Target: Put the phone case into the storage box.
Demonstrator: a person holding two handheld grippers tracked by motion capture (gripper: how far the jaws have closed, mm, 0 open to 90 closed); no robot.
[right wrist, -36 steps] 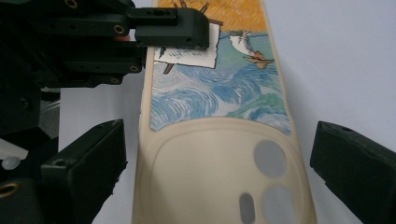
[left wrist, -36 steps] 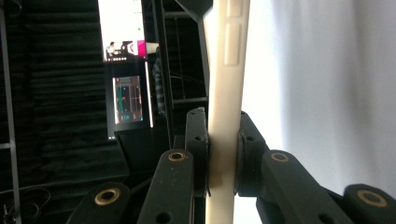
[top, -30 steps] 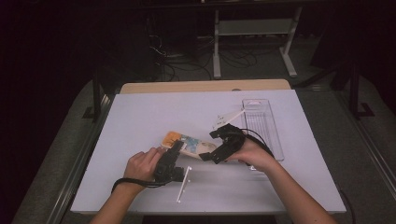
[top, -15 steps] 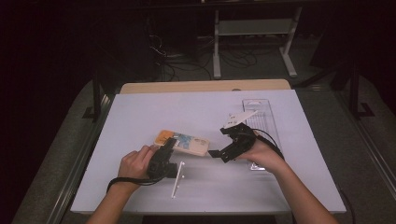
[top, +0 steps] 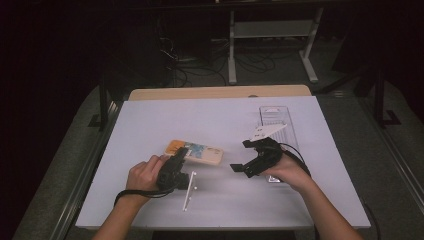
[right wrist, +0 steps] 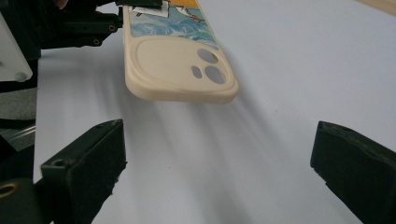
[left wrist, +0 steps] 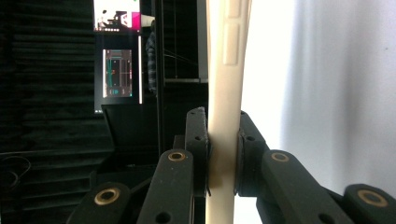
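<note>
The left gripper (top: 179, 156) is clamped on one end of the phone case (top: 196, 152), held just above the table (top: 150, 125) left of centre; the right gripper (top: 240, 169), jaws apart, faces its free end; next, presumably, close in and grasp it.

The phone case (right wrist: 177, 70) in my left gripper (left wrist: 223, 154) looks like smooth, matt cream plastic, perhaps silicone; my table (top: 210, 120) is matt white.
</note>
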